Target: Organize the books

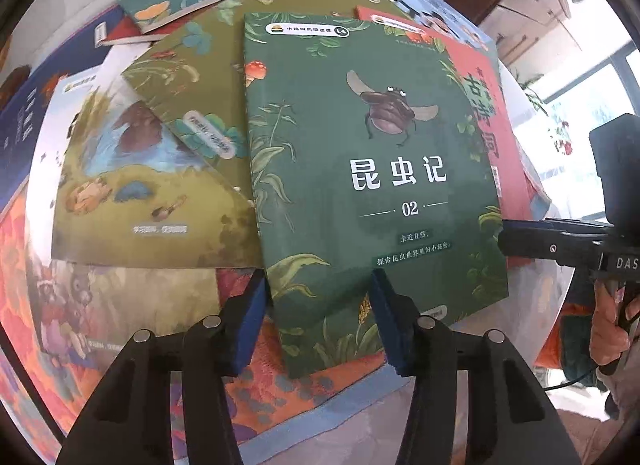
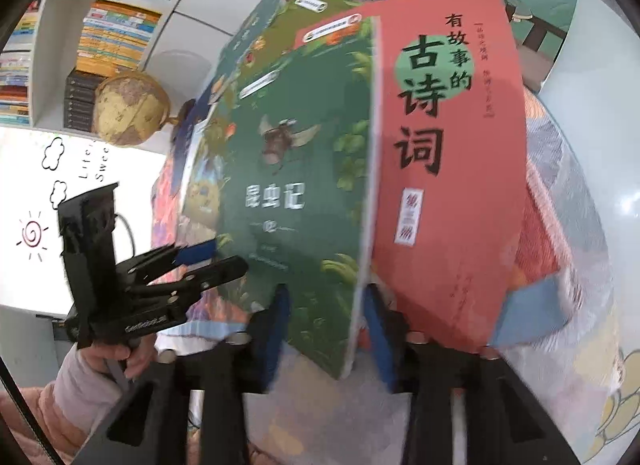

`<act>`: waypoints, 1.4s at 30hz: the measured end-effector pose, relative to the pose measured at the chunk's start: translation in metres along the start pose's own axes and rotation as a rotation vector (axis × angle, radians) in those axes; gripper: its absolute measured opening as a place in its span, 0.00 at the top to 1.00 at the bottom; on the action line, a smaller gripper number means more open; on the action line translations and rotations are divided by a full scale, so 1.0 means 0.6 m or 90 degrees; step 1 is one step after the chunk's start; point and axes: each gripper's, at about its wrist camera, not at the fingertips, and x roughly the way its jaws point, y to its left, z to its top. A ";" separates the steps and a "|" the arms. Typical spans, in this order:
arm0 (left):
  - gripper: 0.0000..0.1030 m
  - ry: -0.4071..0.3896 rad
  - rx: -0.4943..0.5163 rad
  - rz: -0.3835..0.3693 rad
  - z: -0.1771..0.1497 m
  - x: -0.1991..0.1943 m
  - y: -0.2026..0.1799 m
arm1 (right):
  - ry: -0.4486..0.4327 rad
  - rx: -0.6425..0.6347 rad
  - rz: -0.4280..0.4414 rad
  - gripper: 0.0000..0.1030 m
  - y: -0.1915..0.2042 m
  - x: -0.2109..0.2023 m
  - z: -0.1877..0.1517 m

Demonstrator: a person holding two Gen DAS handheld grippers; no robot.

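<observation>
Your white table [image 2: 580, 65] is strewn with overlapping picture books; white bookshelves [image 2: 56, 25] and a tan globe [image 2: 132, 107] stand behind. Your left tongs [image 1: 320, 305] and right tongs [image 2: 326, 329] each straddle the dark green beetle-cover book's [image 1: 360, 169] near edge, half-closed; whether the pads grip is unclear

globe [image 2: 130, 107]; cardboard boxes [image 1: 532, 5]; window [image 1: 592, 105]

Between the blue pads [image 1: 384, 329] of the left claw [image 1: 320, 325] lies a dark green book [image 1: 360, 169] with leaves, a brown beetle and white letters. To its right is a red book [image 2: 452, 169] with black letters on a green circle. Left of the claw, an olive book [image 1: 200, 77] has flowers.
</observation>
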 end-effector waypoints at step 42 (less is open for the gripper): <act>0.91 -0.100 -0.196 0.048 -0.108 -0.107 0.117 | 0.100 -0.221 -0.004 0.97 0.131 0.071 0.026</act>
